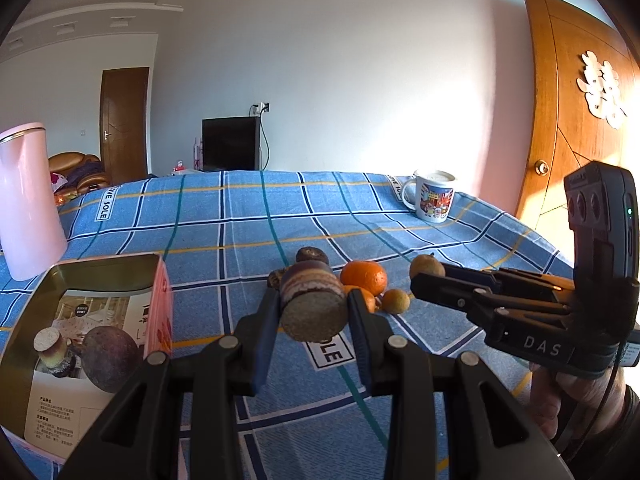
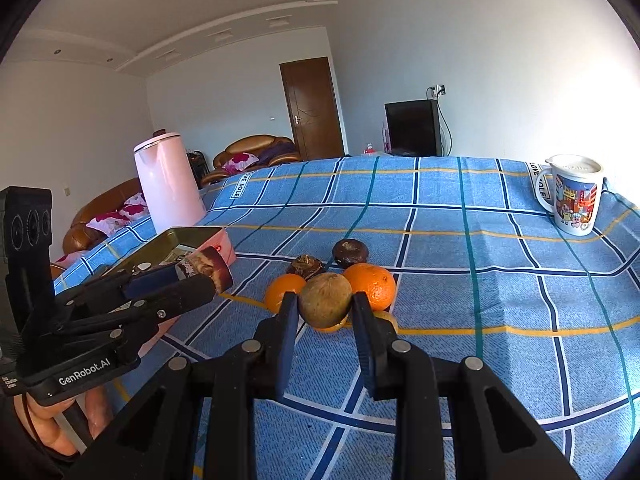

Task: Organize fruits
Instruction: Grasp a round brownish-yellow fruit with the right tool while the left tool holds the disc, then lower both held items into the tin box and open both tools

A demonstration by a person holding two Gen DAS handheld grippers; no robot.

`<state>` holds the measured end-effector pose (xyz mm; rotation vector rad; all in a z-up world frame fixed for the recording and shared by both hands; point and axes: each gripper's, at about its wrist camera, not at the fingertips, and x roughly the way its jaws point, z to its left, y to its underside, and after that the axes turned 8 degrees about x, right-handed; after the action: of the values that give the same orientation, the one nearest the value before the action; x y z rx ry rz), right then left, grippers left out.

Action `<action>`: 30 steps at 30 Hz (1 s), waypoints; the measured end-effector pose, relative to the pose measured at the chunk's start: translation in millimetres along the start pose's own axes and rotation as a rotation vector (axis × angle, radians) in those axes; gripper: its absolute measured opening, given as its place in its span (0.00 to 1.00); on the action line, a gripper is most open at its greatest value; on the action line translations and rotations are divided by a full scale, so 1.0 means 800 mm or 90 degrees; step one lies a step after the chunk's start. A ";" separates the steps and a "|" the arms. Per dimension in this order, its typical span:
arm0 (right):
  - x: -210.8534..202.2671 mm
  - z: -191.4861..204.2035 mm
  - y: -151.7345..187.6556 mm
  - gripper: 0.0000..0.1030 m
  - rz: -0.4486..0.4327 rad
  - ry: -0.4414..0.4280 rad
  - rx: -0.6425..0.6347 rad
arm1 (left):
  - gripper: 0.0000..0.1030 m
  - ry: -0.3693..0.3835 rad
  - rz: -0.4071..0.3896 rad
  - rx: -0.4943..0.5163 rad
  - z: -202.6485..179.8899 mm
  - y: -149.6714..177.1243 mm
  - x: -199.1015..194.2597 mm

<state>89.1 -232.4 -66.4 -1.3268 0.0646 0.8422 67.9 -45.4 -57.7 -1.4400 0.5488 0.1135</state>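
My left gripper (image 1: 313,302) is shut on a short purple-brown striped cane piece (image 1: 310,312), held above the blue checked cloth (image 1: 248,216) just right of the open tin box (image 1: 24,320). A dark round fruit (image 1: 110,356) and another cane piece (image 1: 50,346) lie in the tin. My right gripper (image 2: 326,300) is shut on a brownish-green round fruit (image 2: 325,305), lifted over the fruit pile: two oranges (image 2: 372,282), (image 2: 282,290) and two dark fruits (image 2: 350,252), (image 2: 306,266). In the right wrist view the left gripper (image 2: 200,276) hovers by the tin box (image 2: 192,238).
A pink kettle (image 2: 168,184) stands behind the tin at the left. A printed mug (image 2: 576,196) sits near the cloth's far right edge. A small yellowish fruit (image 1: 396,301) lies beside the orange (image 1: 364,276). A wooden door (image 1: 580,120) is close on the right.
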 end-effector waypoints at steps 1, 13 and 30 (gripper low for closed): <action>-0.002 0.000 0.000 0.28 -0.004 -0.001 -0.001 | 0.35 -0.002 -0.002 0.001 0.000 0.000 -0.001; -0.018 0.003 0.004 0.28 -0.046 -0.014 -0.014 | 0.35 -0.021 -0.030 0.024 -0.008 0.002 -0.011; -0.043 0.011 0.010 0.28 -0.117 -0.031 -0.040 | 0.35 -0.045 -0.054 0.054 -0.019 0.001 -0.024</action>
<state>56.3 -241.9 -53.0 -1.3487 -0.1217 0.7248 46.6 -55.4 -50.8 -1.3700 0.4288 0.0730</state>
